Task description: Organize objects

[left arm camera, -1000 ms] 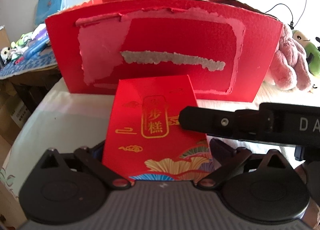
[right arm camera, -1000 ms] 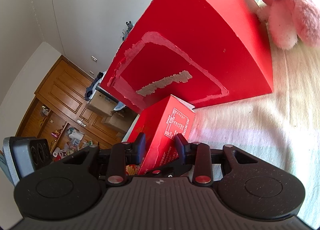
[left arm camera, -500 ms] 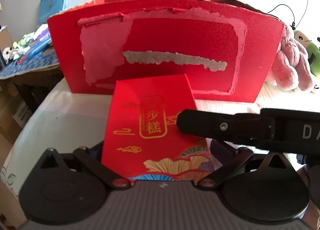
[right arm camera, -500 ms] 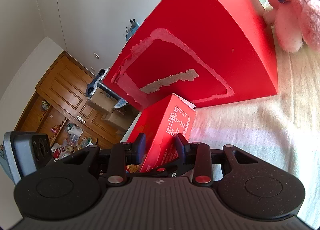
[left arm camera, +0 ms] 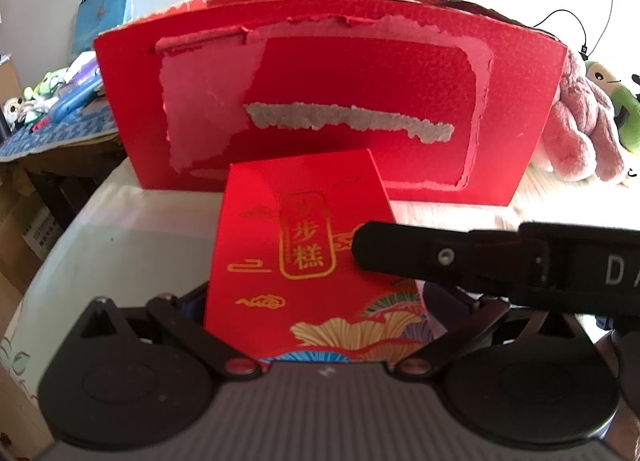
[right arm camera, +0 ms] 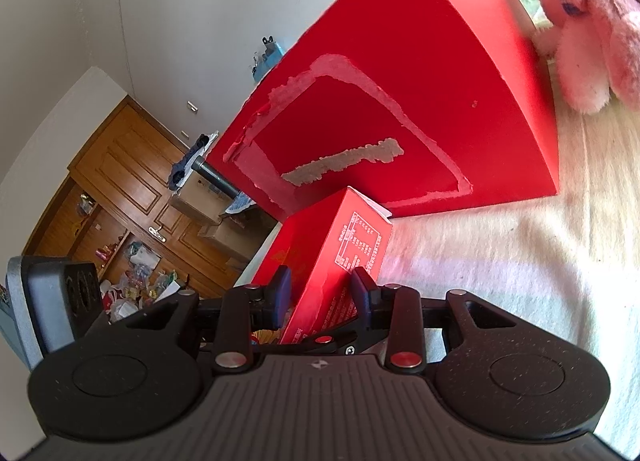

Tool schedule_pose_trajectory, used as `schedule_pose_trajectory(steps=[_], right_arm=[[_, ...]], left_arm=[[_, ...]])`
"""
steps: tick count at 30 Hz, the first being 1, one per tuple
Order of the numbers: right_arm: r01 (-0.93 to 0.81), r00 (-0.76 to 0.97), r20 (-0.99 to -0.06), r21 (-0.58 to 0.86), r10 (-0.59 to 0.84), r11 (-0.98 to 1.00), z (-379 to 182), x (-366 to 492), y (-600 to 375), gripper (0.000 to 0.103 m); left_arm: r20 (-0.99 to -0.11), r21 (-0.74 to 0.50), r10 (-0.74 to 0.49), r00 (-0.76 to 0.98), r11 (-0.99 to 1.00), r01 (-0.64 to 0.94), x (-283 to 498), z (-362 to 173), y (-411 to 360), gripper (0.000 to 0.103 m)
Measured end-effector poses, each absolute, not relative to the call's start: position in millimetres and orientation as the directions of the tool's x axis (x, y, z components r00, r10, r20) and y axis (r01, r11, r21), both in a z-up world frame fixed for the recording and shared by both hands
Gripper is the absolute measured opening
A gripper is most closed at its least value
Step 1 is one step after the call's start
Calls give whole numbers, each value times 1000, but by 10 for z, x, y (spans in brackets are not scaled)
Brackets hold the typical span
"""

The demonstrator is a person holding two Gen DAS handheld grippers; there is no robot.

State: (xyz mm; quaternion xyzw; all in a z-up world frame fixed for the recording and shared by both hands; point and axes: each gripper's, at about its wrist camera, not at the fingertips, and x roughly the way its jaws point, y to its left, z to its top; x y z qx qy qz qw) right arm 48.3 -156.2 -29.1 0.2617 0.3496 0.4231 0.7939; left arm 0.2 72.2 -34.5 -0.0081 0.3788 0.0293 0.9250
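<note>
Right gripper [right arm camera: 320, 291] is clamping the small red box [right arm camera: 340, 245] across its narrow sides; both fingers are pressing on the cardboard near the box's lower end. In the left wrist view one right finger is lying across the printed front of the box [left arm camera: 296, 245].

Left gripper [left arm camera: 312, 317]: the box is sitting between its linkage arms, but the fingertips are hidden behind the box, so I cannot tell whether it is gripping or only bracketing.

Box is standing upright, tilted slightly, over the white bedsheet [right arm camera: 500, 261]; whether its base is touching the sheet is hidden.

Risks, judged:
- Grip is sitting low on a tall box, so the box may be pivoting about the fingers if swung fast.
- Thin cardboard may be denting under the squeeze.
- If both grippers are holding it, pulling in different directions could be twisting or tearing it.

Room, near to far:
- Open sheet is lying to the right of the box in the right wrist view.
- Just behind, the large red carton [left arm camera: 328, 101] with torn facing is standing like a wall, blocking forward travel; its open top looks like the likely destination, so the box would be needing lift over the rim.
- The bed edge is falling away on the left [left arm camera: 60, 245].
- Pink plush toy [left arm camera: 576, 141] is leaning beside the carton's right end.
</note>
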Motion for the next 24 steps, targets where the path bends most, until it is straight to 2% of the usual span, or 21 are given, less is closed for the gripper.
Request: schedule_pose_trajectory(steps=[20, 24], right_arm=[[-512, 387, -325, 702, 863, 494, -253, 480, -1564, 36], [-509, 384, -319, 710, 867, 487, -252, 485, -1586, 36]], left_arm=[[-696, 65, 106, 710, 994, -84, -32, -302, 593, 102], [-684, 98, 137, 716, 991, -96, -73, -270, 553, 93]])
